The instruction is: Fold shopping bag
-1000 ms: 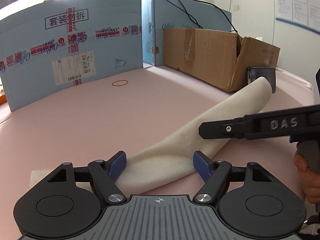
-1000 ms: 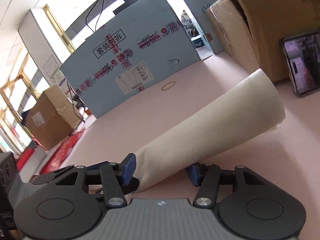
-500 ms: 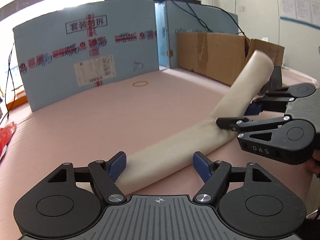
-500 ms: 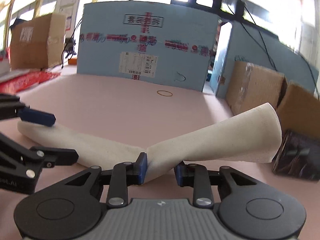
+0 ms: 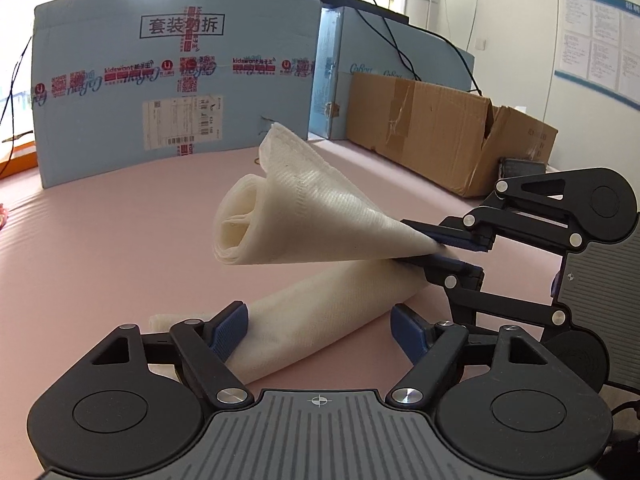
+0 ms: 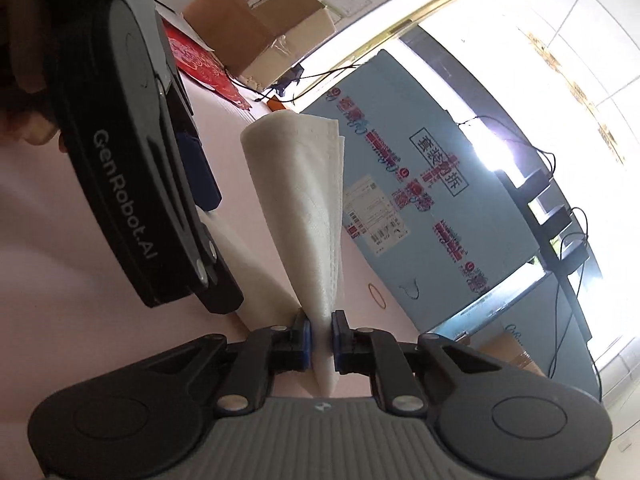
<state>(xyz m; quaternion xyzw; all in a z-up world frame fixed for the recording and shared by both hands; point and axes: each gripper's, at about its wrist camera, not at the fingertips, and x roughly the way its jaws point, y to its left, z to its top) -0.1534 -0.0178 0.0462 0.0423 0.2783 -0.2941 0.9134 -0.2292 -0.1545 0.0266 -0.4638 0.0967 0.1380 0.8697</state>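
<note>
From the left wrist view, the white shopping bag (image 5: 320,264) lies in a long roll on the pink table (image 5: 100,248). The left gripper (image 5: 320,326) has its jaws wide and opening, one on each side of the near end of the roll. Its left pad touches the cloth but nothing is squeezed. The right gripper (image 5: 442,254) comes in from the side and pinches the bag in the middle, so the far half lifts up and flares out like a cone. I think the step is folding the far half over the near half. Next, the right hand should carry that half toward the near end and lay it flat.

From the right wrist view, the right gripper (image 6: 320,340) is closing its jaws tight on a thin fold of the bag (image 6: 308,216). Here the layered edges of the cloth show, which the other view hides. The left gripper (image 6: 196,184) is seen from its side, with a bit of the person's hand (image 6: 28,92) behind it.
</note>
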